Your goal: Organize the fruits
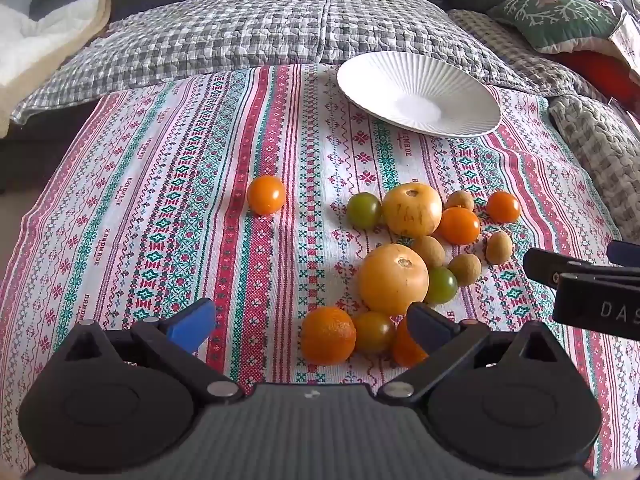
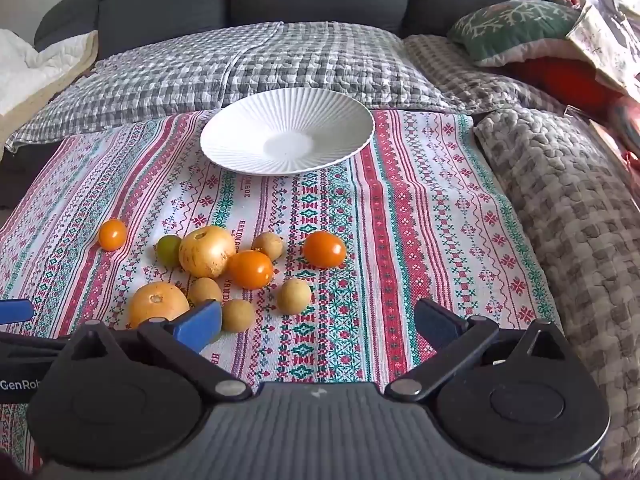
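Both claws hang spread and empty over a patterned tablecloth (image 2: 400, 208). Loose fruits cluster centrally; a white plate (image 2: 240, 136) sits bare at 12 o'clock. The left gripper (image 1: 312, 320) is likely nearer: a rough-skinned orange (image 1: 328, 335) lies just ahead between its fingers. The right gripper (image 2: 318, 320) faces bare cloth, fruit at 10 o'clock.
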Demonstrator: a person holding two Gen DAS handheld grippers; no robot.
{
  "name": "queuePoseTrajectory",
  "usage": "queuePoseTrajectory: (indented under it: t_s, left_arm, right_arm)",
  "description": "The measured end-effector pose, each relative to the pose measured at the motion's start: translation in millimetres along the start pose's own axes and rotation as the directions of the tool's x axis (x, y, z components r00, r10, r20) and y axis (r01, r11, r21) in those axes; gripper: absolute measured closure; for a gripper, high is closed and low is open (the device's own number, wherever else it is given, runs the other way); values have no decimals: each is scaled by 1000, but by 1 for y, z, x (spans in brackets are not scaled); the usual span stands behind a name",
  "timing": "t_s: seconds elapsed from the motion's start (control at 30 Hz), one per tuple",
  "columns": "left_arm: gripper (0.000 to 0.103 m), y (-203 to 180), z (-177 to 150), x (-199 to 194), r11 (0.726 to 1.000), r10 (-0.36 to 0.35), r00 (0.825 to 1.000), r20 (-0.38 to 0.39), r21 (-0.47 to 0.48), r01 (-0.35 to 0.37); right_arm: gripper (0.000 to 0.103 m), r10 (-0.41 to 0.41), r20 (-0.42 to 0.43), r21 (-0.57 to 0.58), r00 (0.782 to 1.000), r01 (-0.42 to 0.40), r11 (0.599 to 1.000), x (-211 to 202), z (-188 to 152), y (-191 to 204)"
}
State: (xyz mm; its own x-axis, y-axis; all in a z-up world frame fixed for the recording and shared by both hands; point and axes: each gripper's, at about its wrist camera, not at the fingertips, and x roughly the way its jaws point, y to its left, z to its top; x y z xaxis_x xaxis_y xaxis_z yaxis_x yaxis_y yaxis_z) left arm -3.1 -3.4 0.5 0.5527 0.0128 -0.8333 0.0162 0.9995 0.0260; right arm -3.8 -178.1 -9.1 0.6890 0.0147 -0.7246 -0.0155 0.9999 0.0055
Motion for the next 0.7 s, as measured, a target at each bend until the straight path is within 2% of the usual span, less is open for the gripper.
queuePoseTrajectory:
  t_s: [0.7]
  left_arm:
    - [9, -2, 1, 0, 1000, 2, 1000, -2, 12, -2]
  right_arm:
    - [0, 2, -23, -22, 1000, -2, 1000, 2, 0, 0]
